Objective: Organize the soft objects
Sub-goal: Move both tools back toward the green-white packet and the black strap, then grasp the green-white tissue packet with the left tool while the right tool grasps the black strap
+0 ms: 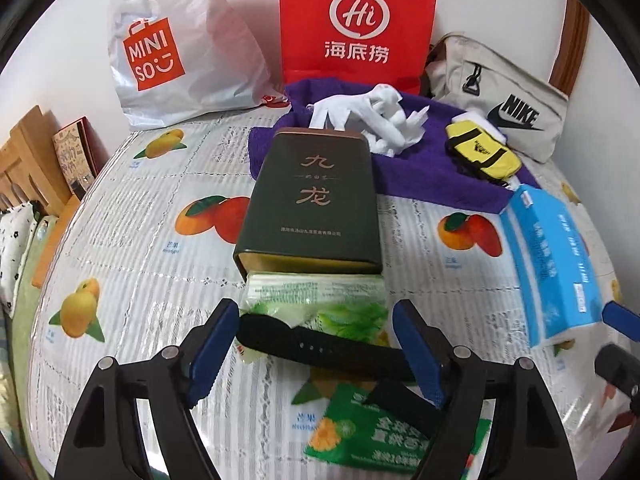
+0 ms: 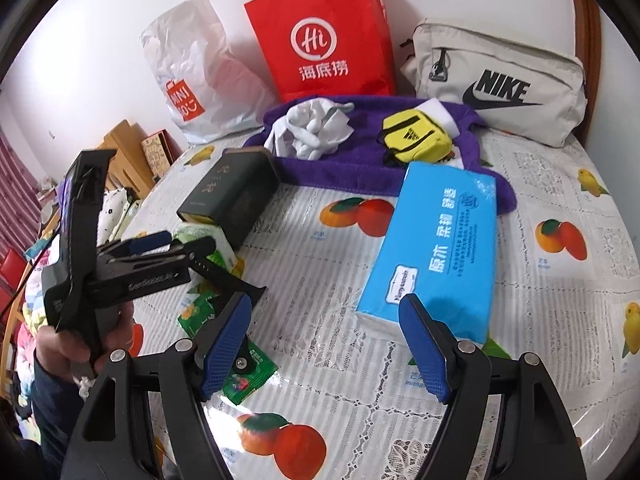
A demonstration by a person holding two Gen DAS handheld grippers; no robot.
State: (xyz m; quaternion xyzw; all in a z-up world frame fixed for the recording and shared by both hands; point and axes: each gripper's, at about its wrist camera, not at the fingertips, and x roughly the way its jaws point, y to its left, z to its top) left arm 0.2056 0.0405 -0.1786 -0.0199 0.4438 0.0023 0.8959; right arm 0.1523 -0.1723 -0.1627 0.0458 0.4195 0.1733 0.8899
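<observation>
Left gripper (image 1: 314, 344) fingers apart, straddling a black watch strap (image 1: 320, 350) lying on the fruit-print desk cover (image 1: 132, 240) (half over a green tissue pack (image 1: 316, 304)). Right gripper (image 2: 326, 344) fingers apart, blue tissue pack (image 2: 436, 248) just ahead

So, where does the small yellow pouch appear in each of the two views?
Left wrist view: the yellow pouch is at upper right, on the purple towel, in front of the Nike bag.
Right wrist view: the pouch is above centre, slightly right, on the same towel.
Shared landmark: the red paper bag behind the towel.
</observation>
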